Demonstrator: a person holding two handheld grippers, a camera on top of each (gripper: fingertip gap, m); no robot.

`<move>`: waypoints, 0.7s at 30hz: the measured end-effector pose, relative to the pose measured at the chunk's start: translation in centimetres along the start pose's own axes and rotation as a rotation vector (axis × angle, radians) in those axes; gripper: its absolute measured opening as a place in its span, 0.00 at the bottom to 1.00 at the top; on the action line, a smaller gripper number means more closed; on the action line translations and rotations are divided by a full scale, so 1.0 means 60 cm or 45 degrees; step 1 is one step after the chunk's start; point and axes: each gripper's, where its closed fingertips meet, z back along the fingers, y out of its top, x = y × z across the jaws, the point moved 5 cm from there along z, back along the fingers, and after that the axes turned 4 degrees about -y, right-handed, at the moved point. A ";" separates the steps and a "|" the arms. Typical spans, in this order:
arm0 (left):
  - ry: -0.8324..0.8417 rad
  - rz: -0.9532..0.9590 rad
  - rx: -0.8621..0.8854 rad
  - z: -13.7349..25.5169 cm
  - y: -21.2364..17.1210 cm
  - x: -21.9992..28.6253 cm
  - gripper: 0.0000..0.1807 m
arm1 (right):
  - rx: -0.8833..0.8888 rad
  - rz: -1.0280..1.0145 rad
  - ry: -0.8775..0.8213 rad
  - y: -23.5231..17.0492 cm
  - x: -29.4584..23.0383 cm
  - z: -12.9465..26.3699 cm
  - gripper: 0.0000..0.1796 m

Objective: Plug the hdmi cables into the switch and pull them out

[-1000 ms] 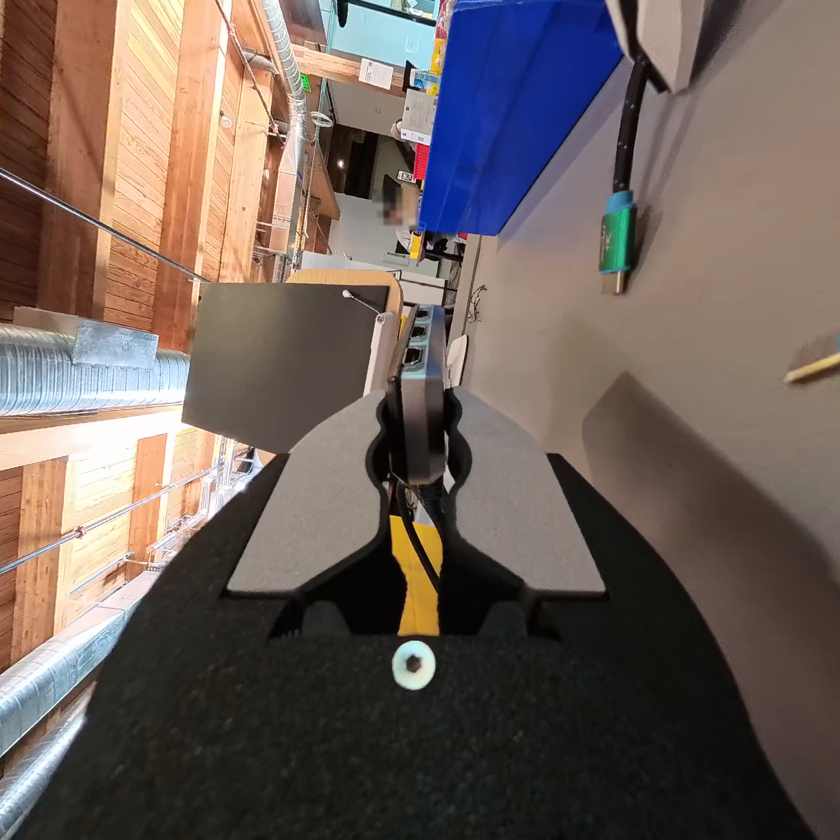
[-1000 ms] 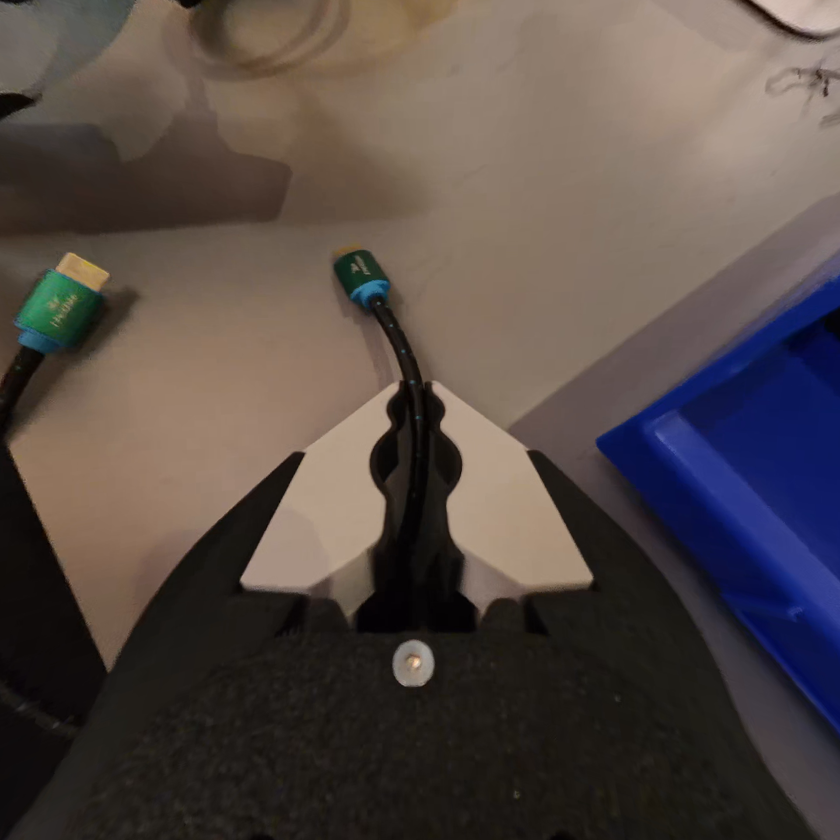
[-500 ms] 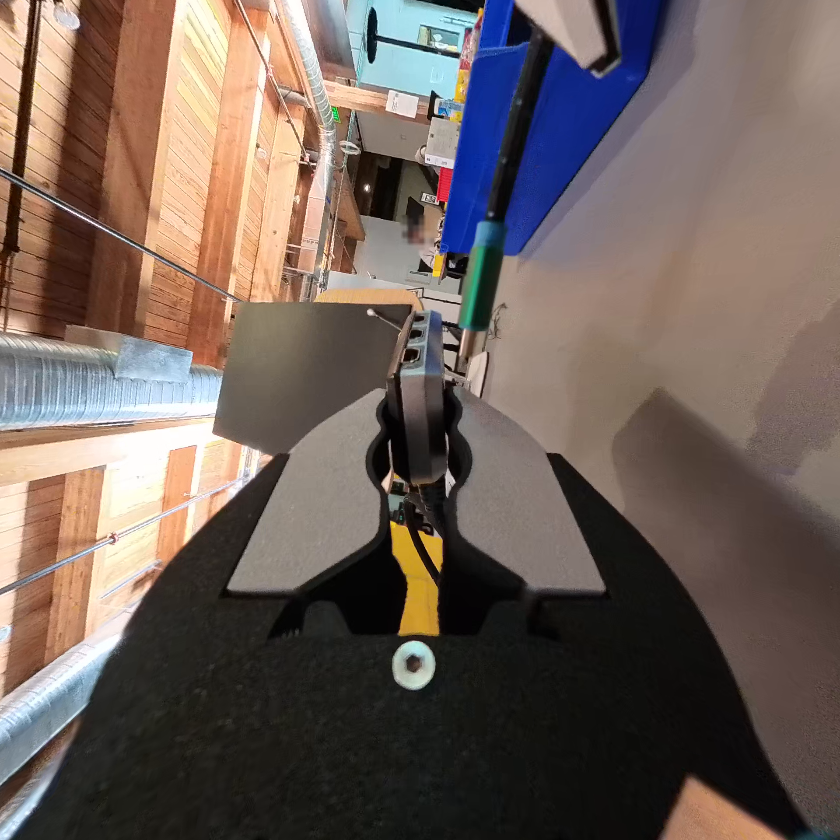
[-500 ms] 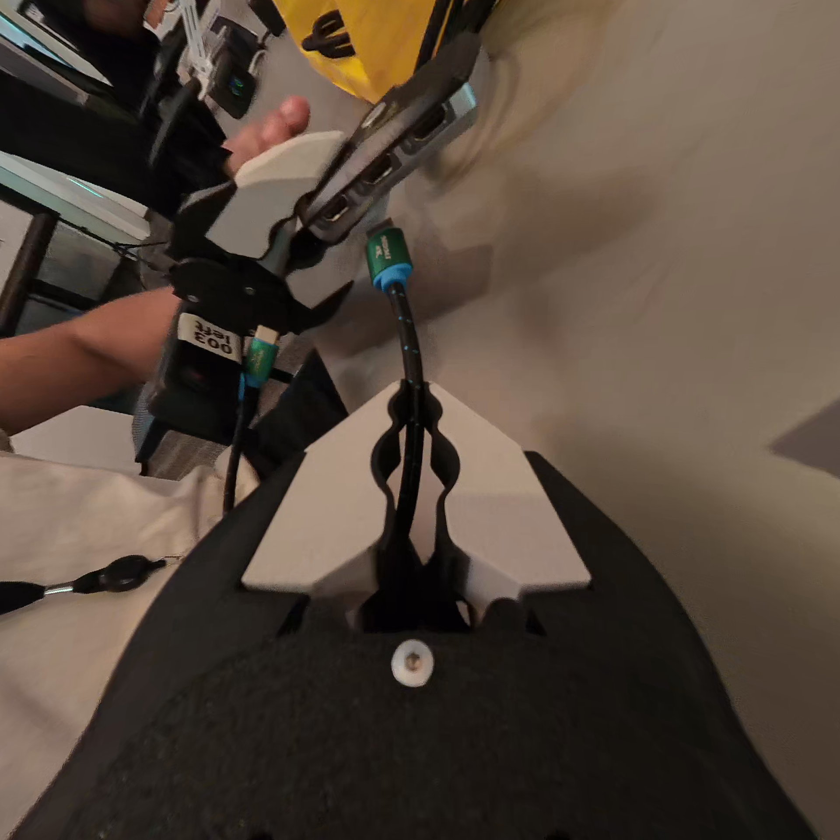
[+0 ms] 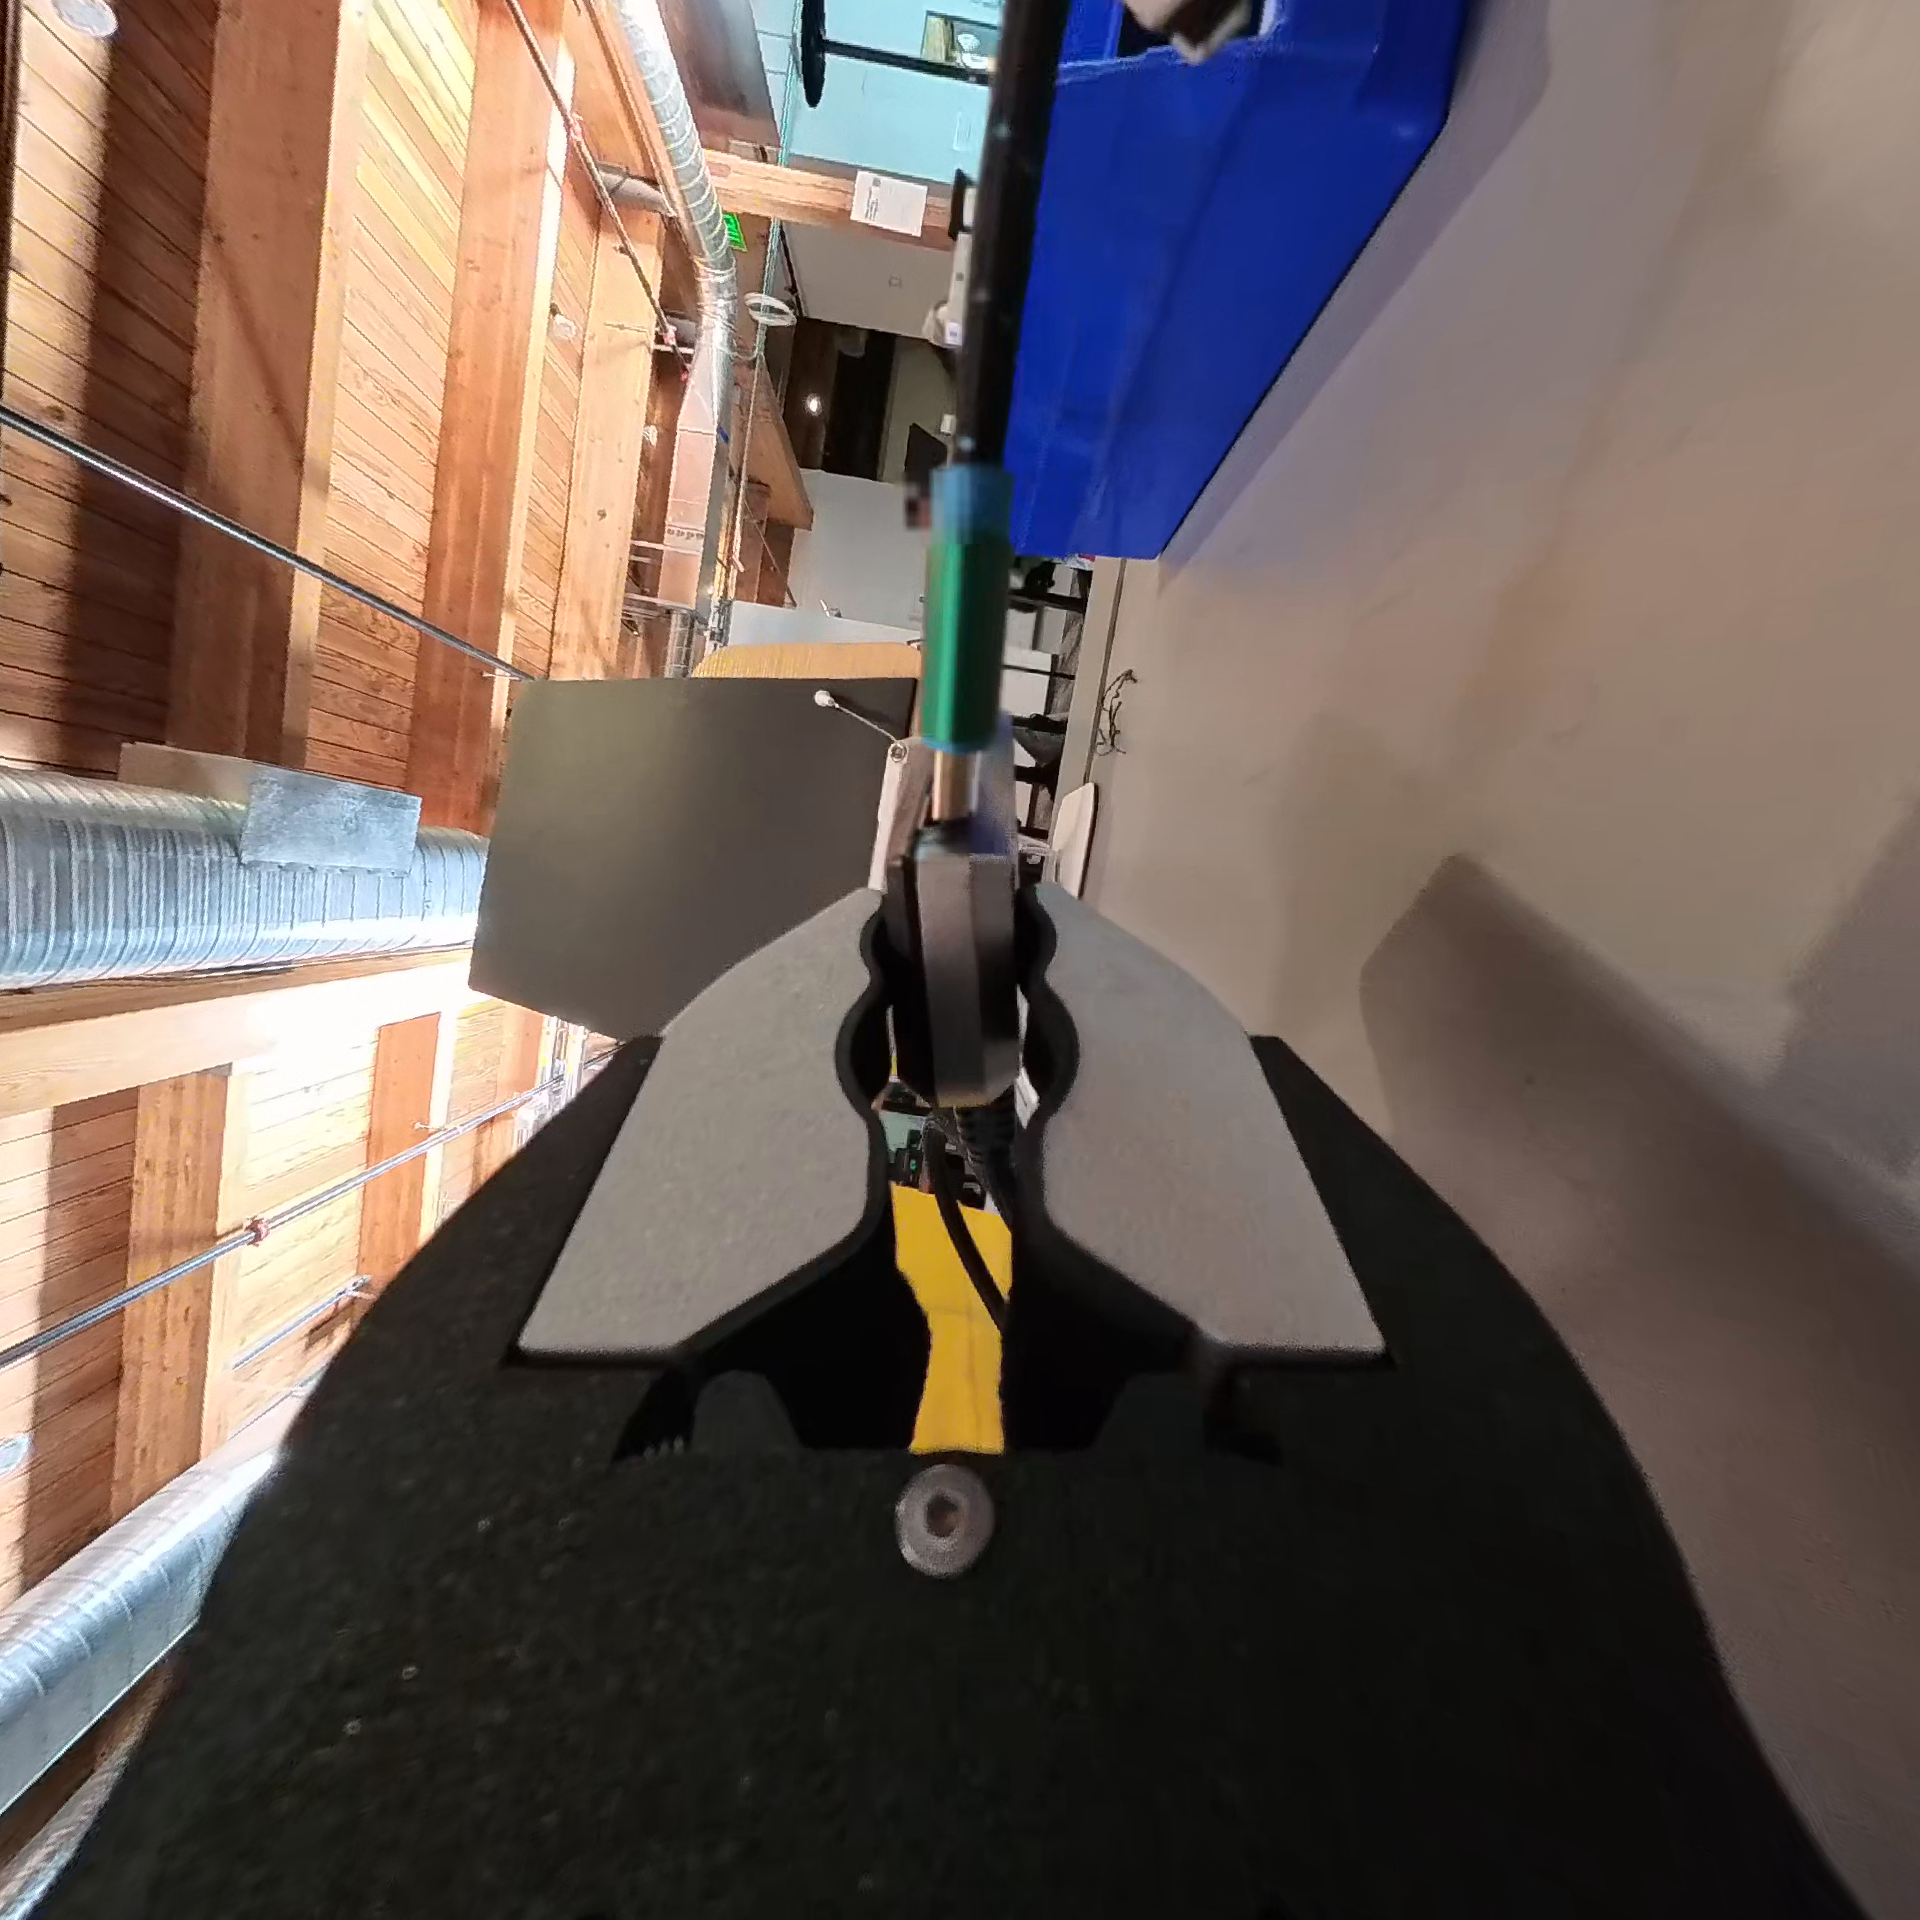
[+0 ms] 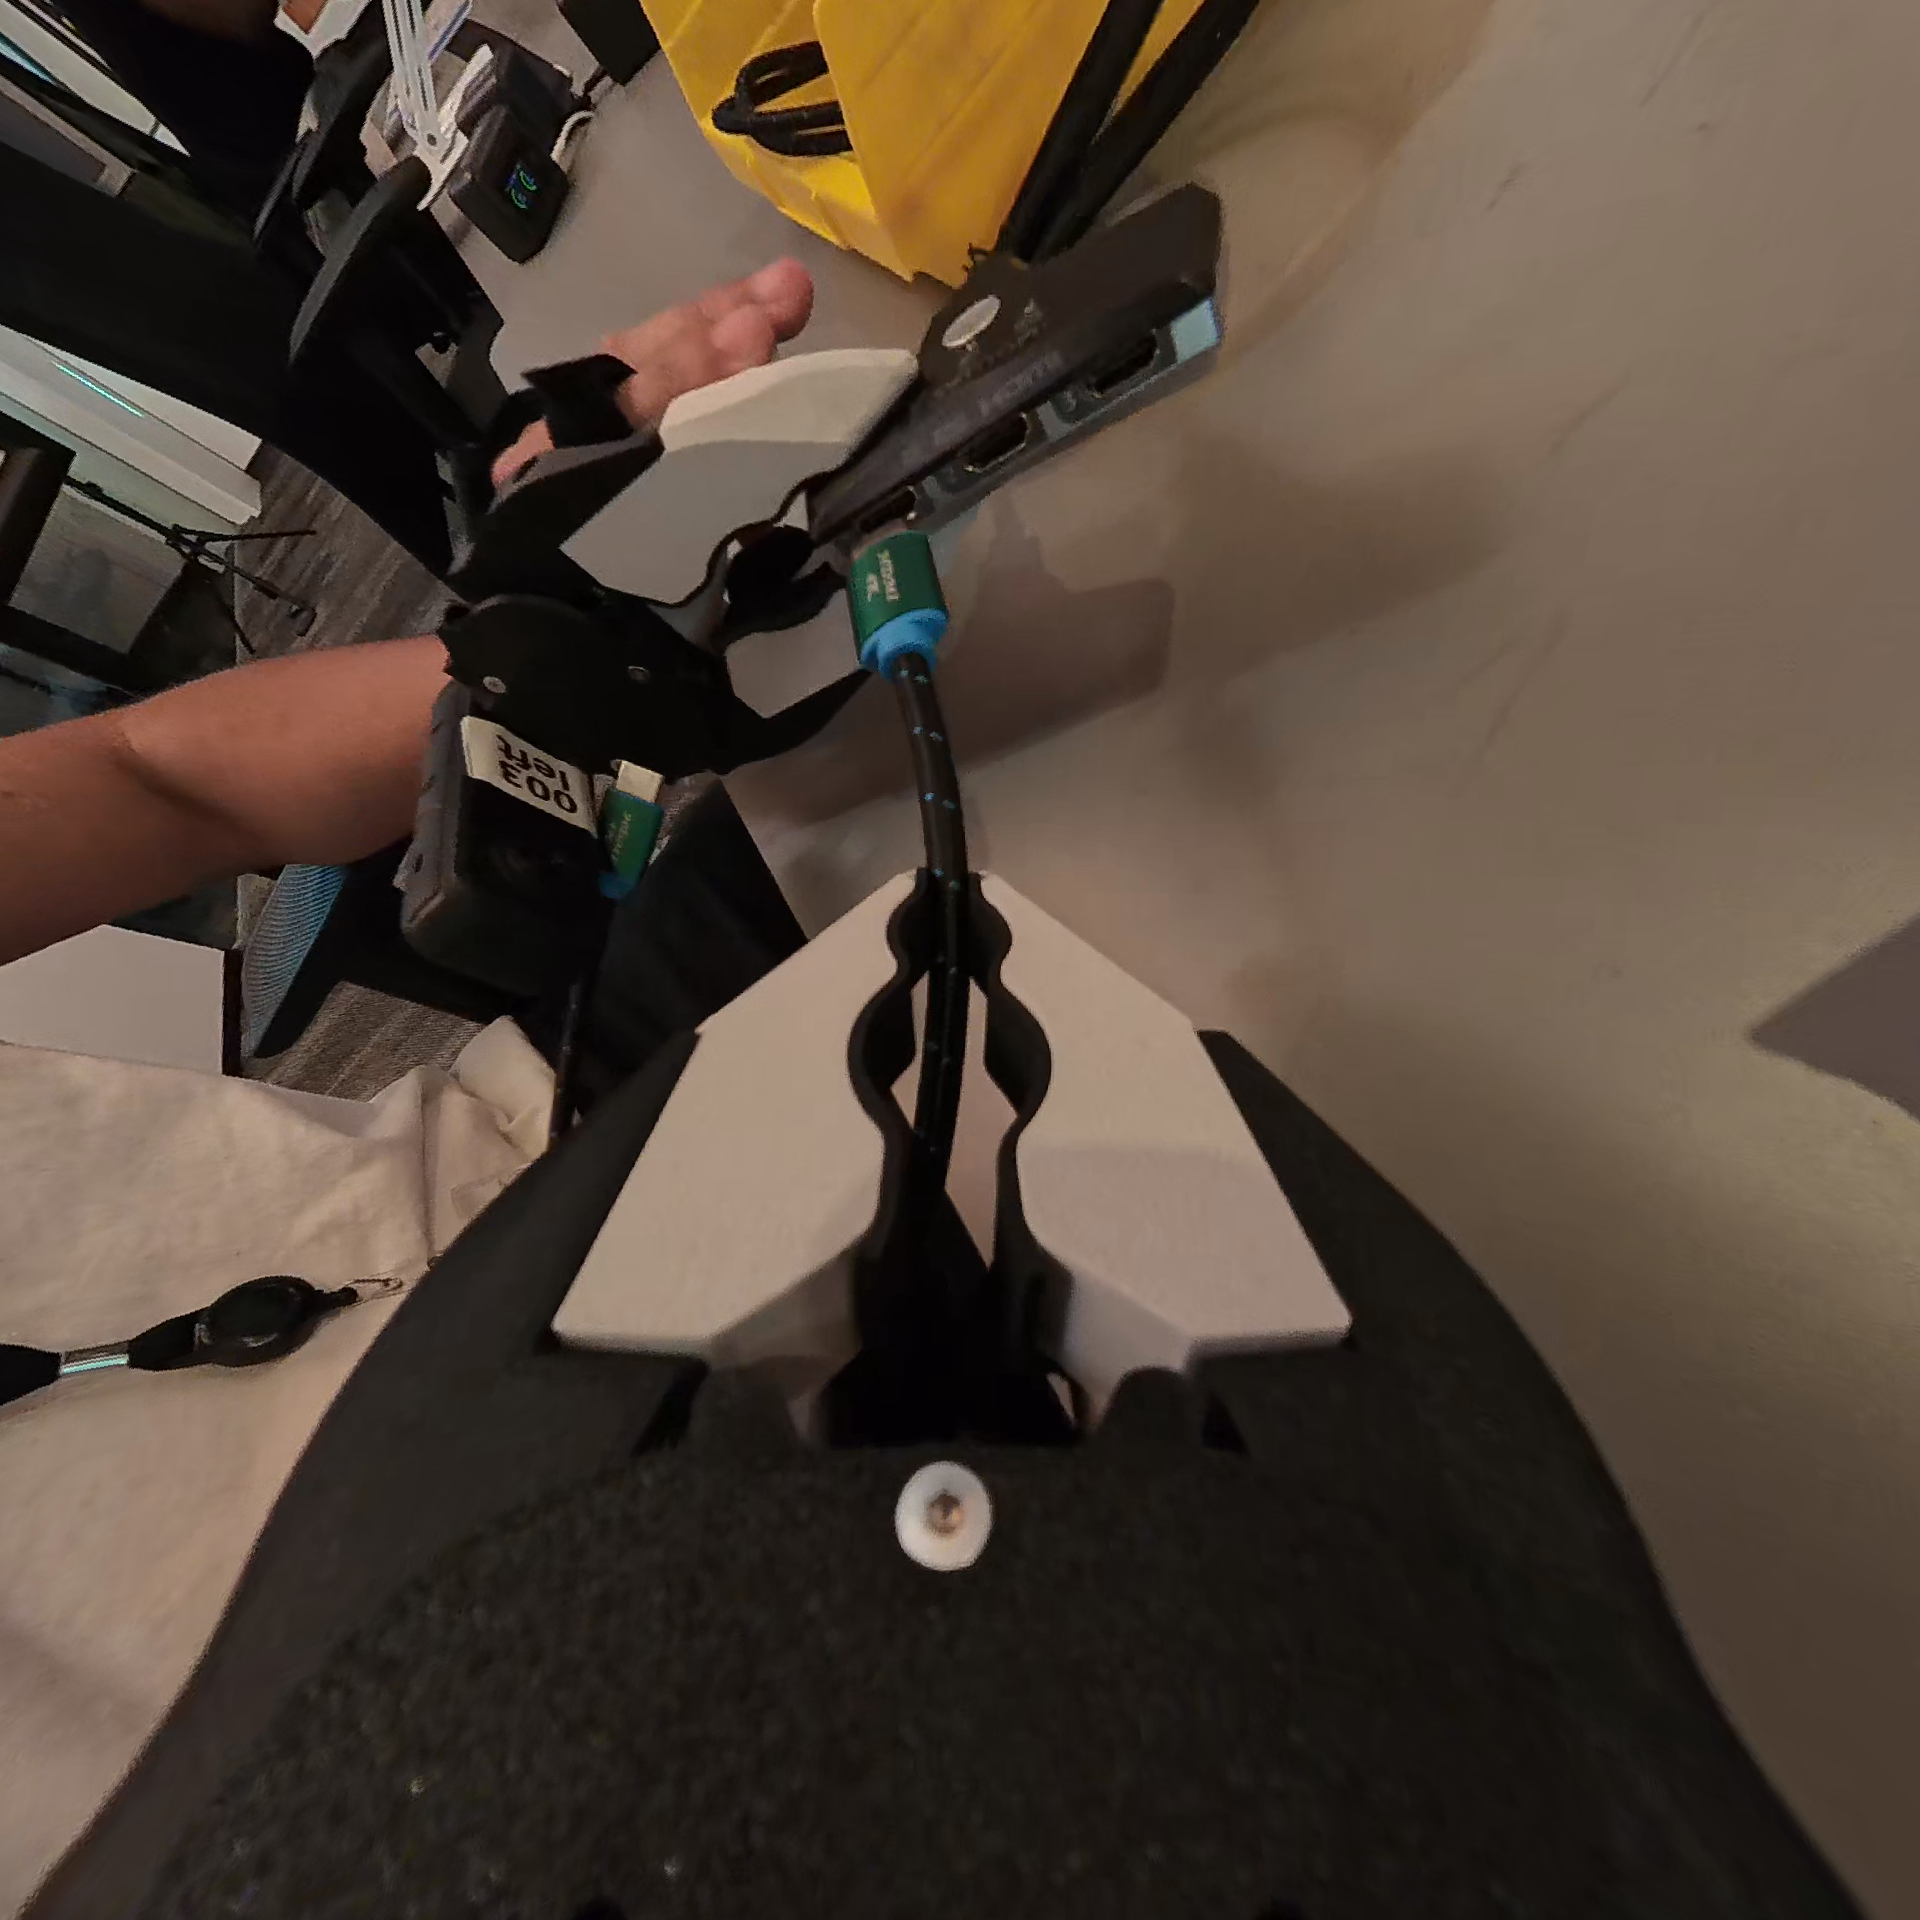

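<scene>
My left gripper (image 5: 956,914) is shut on the dark HDMI switch (image 5: 951,987) and holds it edge-on above the table. The right wrist view shows the switch (image 6: 1070,343) with its row of ports, and the left gripper (image 6: 810,488). My right gripper (image 6: 945,894) is shut on a black braided HDMI cable (image 6: 935,790). The cable's green plug (image 6: 894,592) has its tip at the port nearest the left fingers. The plug also shows in the left wrist view (image 5: 961,623), its metal tip touching the switch's edge. I cannot tell how deep it sits.
A second green HDMI plug (image 6: 629,821) hangs below the left gripper. A yellow bin (image 6: 935,104) with black cables stands behind the switch. A blue bin (image 5: 1195,260) stands on the grey table (image 5: 1558,727). A person's arm (image 6: 208,758) holds the left gripper. There is about 11 cm between the tips of the two grippers.
My right gripper has lifted the cable off the table and brought its plug to the switch. In the last half second the plug closed onto the end port. The left gripper keeps its hold.
</scene>
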 end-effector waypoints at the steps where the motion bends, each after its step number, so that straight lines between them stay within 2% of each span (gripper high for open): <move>1: -0.001 -0.003 -0.003 0.000 0.000 0.001 0.11 | -0.002 0.001 -0.001 0.000 -0.001 0.000 0.03; 14: -0.019 -0.005 -0.025 -0.004 0.001 0.005 0.11 | 0.011 -0.069 0.006 0.003 0.000 0.000 0.03; 18: -0.025 -0.032 -0.041 -0.006 0.004 0.009 0.11 | 0.029 -0.187 -0.033 0.007 0.003 0.001 0.03; 21: -0.036 -0.017 -0.046 -0.008 0.004 0.011 0.11 | 0.019 -0.155 -0.093 0.006 -0.002 0.000 0.03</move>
